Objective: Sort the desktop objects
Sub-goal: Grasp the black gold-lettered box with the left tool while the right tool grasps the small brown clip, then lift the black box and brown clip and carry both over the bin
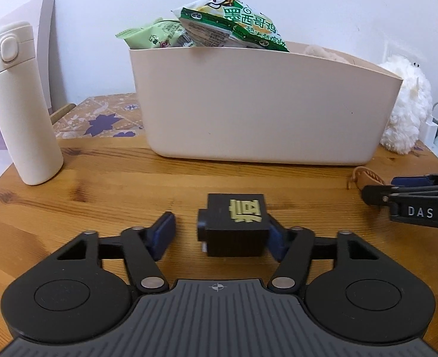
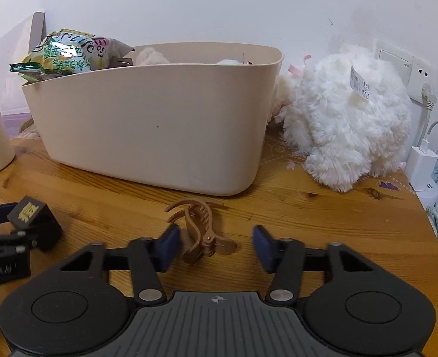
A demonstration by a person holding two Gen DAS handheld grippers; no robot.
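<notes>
1. Table [image 1: 106, 178] of wood carries everything; its round edge curves off at left and right in both views.
2. Left gripper [image 1: 219, 235] is wide open. Black box [image 1: 233, 226] with a gold sign sits betw. the fingers, touching the right pad, with a clear gap to the left pad; it looks to rest on the wood, not gripped.
3. Right gripper [image 2: 216, 244] is also wide open, low over the table. Brown hair clip [image 2: 202, 232] lies betw. its fingers, near the left pad, apart from the right one.
4. Beige bin [image 2: 159, 125] stands behind both, w/ a strip of bare wood betw. it and the grippers. Green snack bags [image 1: 230, 23] stick up over its left rim.
5. White bottle [image 1: 19, 104] stands upright near the left edge, apart from the bin.
6. White plush toy [image 2: 346, 125] sits right of the bin, close to its end wall; whether they touch I cannot tell.
</notes>
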